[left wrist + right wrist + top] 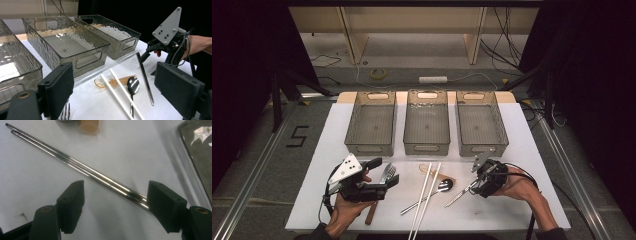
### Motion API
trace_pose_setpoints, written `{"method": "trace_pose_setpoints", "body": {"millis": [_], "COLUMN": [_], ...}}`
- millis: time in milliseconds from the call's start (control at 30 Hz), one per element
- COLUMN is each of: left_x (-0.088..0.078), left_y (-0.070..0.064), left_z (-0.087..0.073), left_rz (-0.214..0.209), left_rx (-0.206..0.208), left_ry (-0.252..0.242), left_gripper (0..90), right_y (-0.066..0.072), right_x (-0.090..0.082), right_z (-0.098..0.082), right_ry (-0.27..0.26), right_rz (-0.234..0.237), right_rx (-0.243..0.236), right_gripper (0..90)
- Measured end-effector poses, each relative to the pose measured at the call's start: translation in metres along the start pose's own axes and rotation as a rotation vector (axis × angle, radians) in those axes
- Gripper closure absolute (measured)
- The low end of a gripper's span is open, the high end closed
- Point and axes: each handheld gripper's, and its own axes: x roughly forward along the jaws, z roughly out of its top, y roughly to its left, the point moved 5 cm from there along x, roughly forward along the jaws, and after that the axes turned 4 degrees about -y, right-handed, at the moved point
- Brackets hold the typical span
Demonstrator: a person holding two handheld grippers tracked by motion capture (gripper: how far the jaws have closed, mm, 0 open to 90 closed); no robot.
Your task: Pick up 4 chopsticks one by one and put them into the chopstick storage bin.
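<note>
The right tool (113, 205) is hovering low over the white worktop (32, 170) with its jaws standing wide and gripping nothing. The pair of metal chopsticks (75, 165) is lying side by side between the pads: its near end is passing just inside the right-hand pad, and its long axis is running away from the tool, slanting up and to the left toward the ridged tips. That slant is what the coming grasp seems to turn on, since the sticks are crossing the gap at an angle rather than squarely. Beyond the tips a translucent orange spoon (89, 127) is resting.

The left tool (384, 179) is also spread open and empty, waiting above a fork (387, 172); the chopsticks are lying well off to its right, so the right hand (519, 186) is plainly the nearer one. Farthest off, three clear bins (427, 125) are standing in a row.
</note>
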Motion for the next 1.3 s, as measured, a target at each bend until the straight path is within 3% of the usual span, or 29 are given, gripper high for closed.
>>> {"method": "trace_pose_setpoints", "body": {"millis": [200, 767, 1033, 1300], "left_x": [0.000, 0.000, 0.000, 0.001], "left_y": [0.000, -0.001, -0.001, -0.001], "left_z": [0.000, 0.000, 0.000, 0.000], "left_rz": [-0.001, -0.006, -0.007, -0.007], "left_rx": [0.000, 0.006, 0.007, 0.011], "left_ry": [0.000, 0.004, 0.003, 0.006], "left_gripper": [15.4, 15.4, 15.4, 15.4], "right_y": [-0.006, -0.008, -0.008, -0.006], "right_x": [0.004, 0.005, 0.004, 0.000], "right_z": [-0.003, -0.006, -0.009, -0.012], "right_ry": [0.006, 0.020, 0.056, 0.139], "right_rz": [0.012, 0.018, 0.022, 0.043], "right_rx": [0.021, 0.018, 0.014, 0.013], "right_gripper": [32.2, 34.4, 38.7, 46.9]}}
